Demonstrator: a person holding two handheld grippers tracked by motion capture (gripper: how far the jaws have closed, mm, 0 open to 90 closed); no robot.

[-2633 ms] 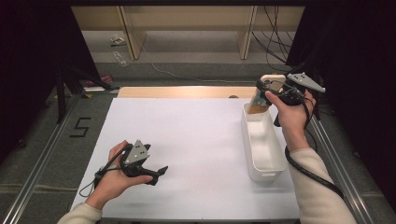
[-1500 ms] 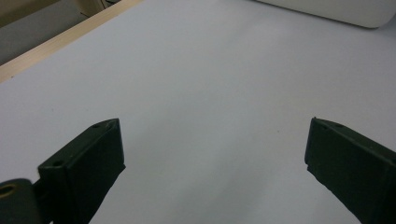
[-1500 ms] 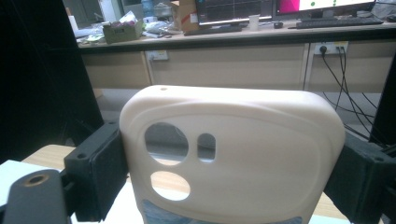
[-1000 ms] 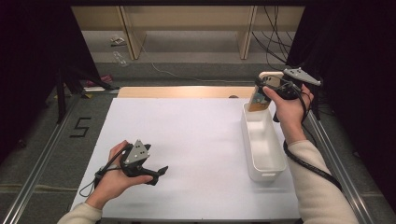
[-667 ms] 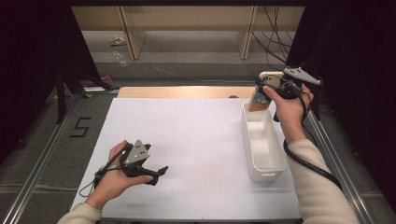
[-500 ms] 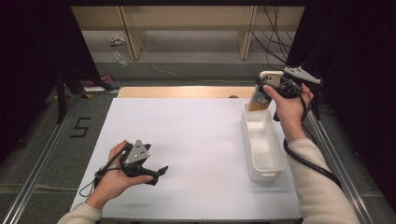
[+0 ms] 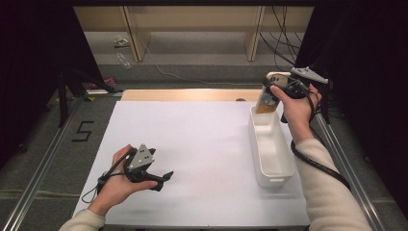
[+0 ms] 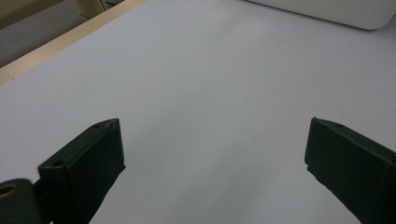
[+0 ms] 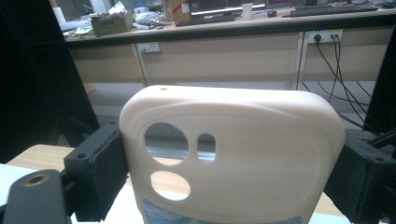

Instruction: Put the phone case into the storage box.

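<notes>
The phone case [image 9: 233, 154], cream-coloured with camera cut-outs near its upper end, sits clamped between the two black jaws of the right gripper [image 9: 231, 172], one pad pressed on each long edge. The right gripper view shows its plain back close up: one large round hole, a small slot beside it, another round hole below, and a bluish printed strip at the bottom edge that is too cropped to read. The high view gives the setting: the case [image 7: 267, 98] hangs above the far end of the white bin [image 7: 270, 144], upright, with what looks like a picture on the side facing the camera, though that is too small to be sure. Its long axis runs up and down, camera holes toward the top, lower end pointing into the bin's far end without touching the rim as far as can be told.

The left gripper [image 7: 161, 178] rests on the white table sheet [image 7: 192, 144], well to the left of the bin and nearer the person. The left gripper view shows its jaws standing wide apart with bare sheet between them, and a corner of the bin [image 8: 327, 11] at the top edge.

Against the frames from a second and more ago, the case has stayed above the bin's far end, and the left hand [image 7: 120, 185] lies where it did.
</notes>
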